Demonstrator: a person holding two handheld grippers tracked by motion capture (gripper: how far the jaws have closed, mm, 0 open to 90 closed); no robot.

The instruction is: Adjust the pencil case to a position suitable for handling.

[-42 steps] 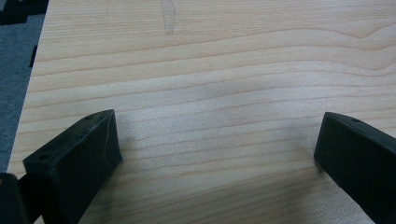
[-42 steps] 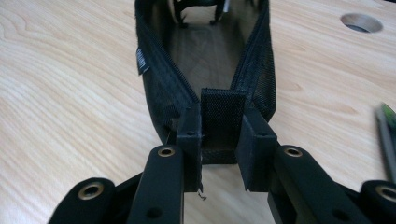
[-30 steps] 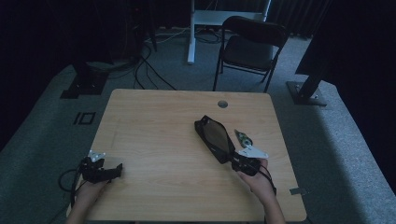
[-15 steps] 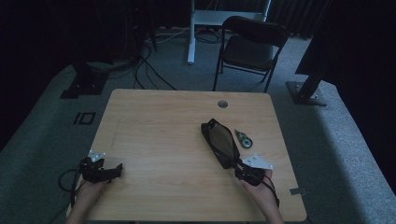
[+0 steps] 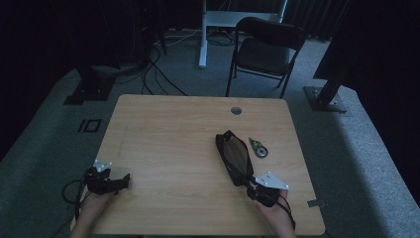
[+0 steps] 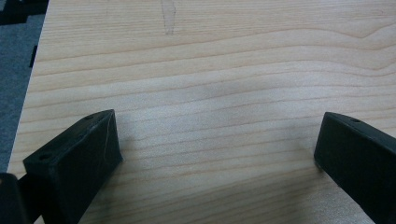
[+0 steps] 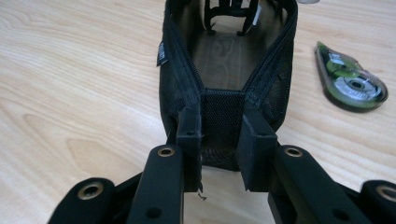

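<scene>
A black mesh pouch (image 5: 232, 154) lies on the wooden table (image 5: 168, 134), right of centre, with its zip open. My right gripper (image 5: 247, 181) is shut on the pouch's near end. In the right gripper view the two jaws pinch the mesh end panel of the pouch (image 7: 177, 70), with my right gripper (image 7: 222, 135) low on the table. A green and clear correction tape dispenser (image 5: 258, 147) (image 7: 352, 86) lies just right of the pouch. My left gripper (image 5: 124, 180) (image 6: 217, 140) rests open at the front left, with bare wood between its jaws.
A round cable hole (image 5: 236, 110) sits near the table's far edge. Behind the table stands a black folding chair (image 5: 265, 49). Cables trail over the grey floor (image 5: 49, 139) at the back left.
My right gripper has drawn the pouch toward the near edge and a little right. The tape dispenser stayed where it was and now lies apart from the gripper. The left gripper has not moved.
</scene>
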